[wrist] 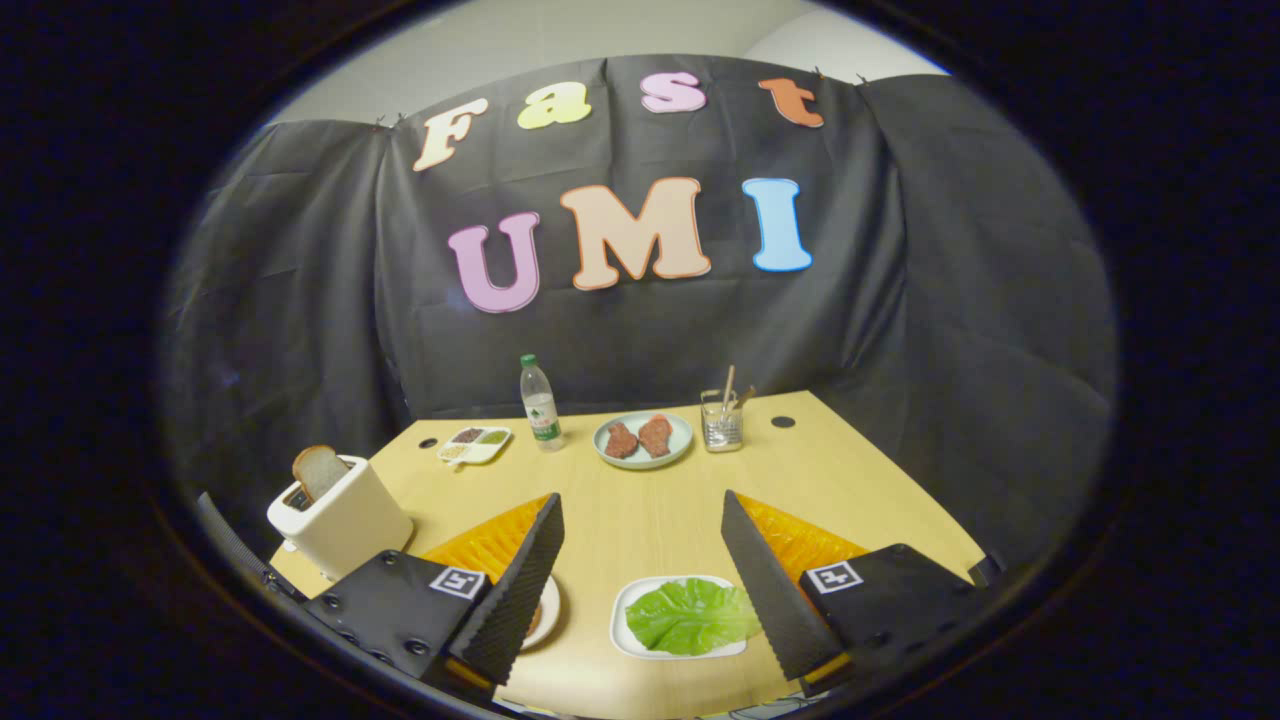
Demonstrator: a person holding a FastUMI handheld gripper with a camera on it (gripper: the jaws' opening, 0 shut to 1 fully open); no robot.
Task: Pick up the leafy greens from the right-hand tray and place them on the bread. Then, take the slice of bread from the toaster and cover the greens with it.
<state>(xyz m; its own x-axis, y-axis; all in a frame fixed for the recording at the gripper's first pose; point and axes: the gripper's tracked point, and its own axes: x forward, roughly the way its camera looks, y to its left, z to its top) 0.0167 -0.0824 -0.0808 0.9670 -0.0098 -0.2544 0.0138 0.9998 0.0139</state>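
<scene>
Your tongs [640, 575]: released, spread wide, holding nothing. Crinkled green lettuce leaf [690, 617]: on a white rounded tray [625, 620] at the surface's near edge, between the fingers, nearer the right one; long axis seemingly crosswise.

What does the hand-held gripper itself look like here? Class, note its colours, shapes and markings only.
The gripper has two black, wedge-shaped fingers with a ribbed, textured inner face. Each finger sits on a black block with dark round bolts and a small square black-and-white marker on top. Ridged orange panels show behind the fingers.
</scene>
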